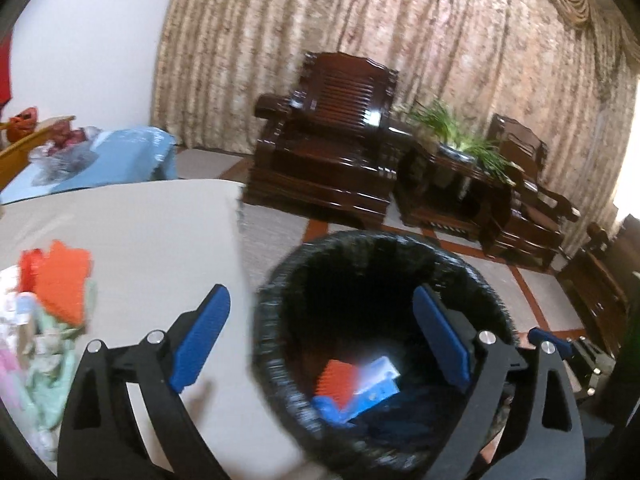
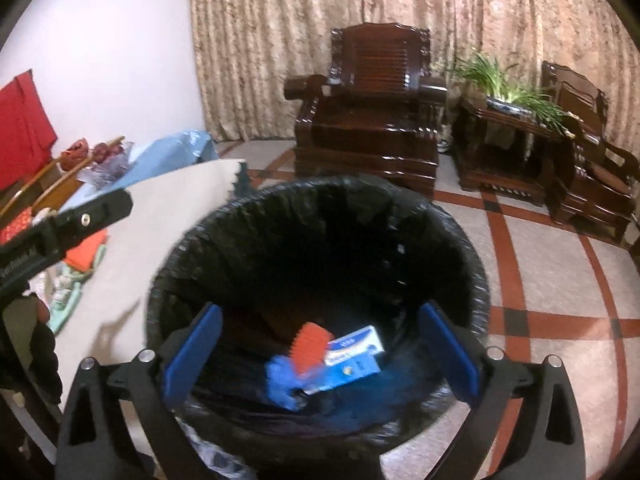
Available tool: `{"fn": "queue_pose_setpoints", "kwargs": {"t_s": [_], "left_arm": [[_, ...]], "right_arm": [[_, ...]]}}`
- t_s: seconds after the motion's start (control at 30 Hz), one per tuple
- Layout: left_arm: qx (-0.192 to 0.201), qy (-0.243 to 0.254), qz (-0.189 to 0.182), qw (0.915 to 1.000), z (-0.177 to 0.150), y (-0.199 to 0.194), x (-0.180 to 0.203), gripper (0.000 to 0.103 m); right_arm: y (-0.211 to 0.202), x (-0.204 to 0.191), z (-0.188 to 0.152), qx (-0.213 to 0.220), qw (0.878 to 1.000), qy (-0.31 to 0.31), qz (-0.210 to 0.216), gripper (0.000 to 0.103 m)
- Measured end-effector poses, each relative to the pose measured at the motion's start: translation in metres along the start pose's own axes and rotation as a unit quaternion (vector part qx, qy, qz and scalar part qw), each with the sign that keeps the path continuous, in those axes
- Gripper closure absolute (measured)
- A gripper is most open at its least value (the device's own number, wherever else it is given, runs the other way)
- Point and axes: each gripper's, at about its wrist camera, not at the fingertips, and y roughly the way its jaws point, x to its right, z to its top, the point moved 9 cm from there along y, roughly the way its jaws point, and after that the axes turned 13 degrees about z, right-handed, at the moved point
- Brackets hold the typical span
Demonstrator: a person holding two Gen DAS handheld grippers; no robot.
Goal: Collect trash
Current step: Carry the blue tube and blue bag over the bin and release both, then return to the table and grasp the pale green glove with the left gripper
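Left wrist view shows the left gripper (image 1: 320,340) with its blue pads (image 1: 202,336) wide apart and nothing between them. One pad stands over the table (image 1: 132,228), the other over the mouth of the trash bin (image 1: 384,344). The bin has a black bag as lining and stands on the floor, just beside the table edge, at about 5 o'clock in this view. At its bottom lie an orange piece (image 1: 338,378), a blue and white box (image 1: 376,384) and a crumpled blue item (image 1: 328,408). On the table, at 9 o'clock, more trash waits: an orange packet (image 1: 64,284) on top of a pile of pale green and white wrappers (image 1: 48,352).

Right wrist view looks straight down into the same bin (image 2: 476,264), which fills the middle. The right gripper (image 2: 320,356) is also spread wide and holds nothing; both pads (image 2: 192,356) hang over the bin opening. Between them, deeper inside, the orange piece (image 2: 312,344) is touching the box (image 2: 356,356), and the blue item (image 2: 286,380) is at 7 o'clock from them. At 9 o'clock, the black body of the left gripper (image 2: 64,232) is above the table (image 2: 172,208).

Far behind, at 12 o'clock, stands a dark wooden armchair (image 2: 368,120) before a curtain (image 2: 320,20).
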Motion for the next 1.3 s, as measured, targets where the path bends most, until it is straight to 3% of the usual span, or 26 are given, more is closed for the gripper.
{"fn": "queue_pose_setpoints", "kwargs": {"t_s": [0.23, 0.6, 0.83, 0.93, 1.3], "left_arm": [[0.016, -0.007, 0.082, 0.9965, -0.003, -0.034, -0.081, 0.012], [0.008, -0.05, 0.204, 0.9776, -0.028, -0.086, -0.215, 0.013], [-0.031, -0.058, 0.229, 0.9712, -0.076, -0.096, -0.251, 0.013], [-0.046, -0.056, 0.232, 0.9699, -0.093, -0.091, -0.254, 0.02], [-0.083, -0.071, 0.226, 0.968, -0.126, -0.065, -0.267, 0.031]], "right_arm": [[0.01, -0.059, 0.011, 0.013, 0.998, -0.021, 0.054, 0.006], [0.042, -0.173, 0.007, 0.004, 0.987, -0.084, 0.139, 0.006], [0.065, -0.22, -0.017, -0.01, 0.979, -0.112, 0.17, 0.006], [0.072, -0.233, -0.027, -0.017, 0.977, -0.117, 0.176, 0.007], [0.085, -0.233, -0.044, -0.043, 0.977, -0.122, 0.172, 0.017]]}}
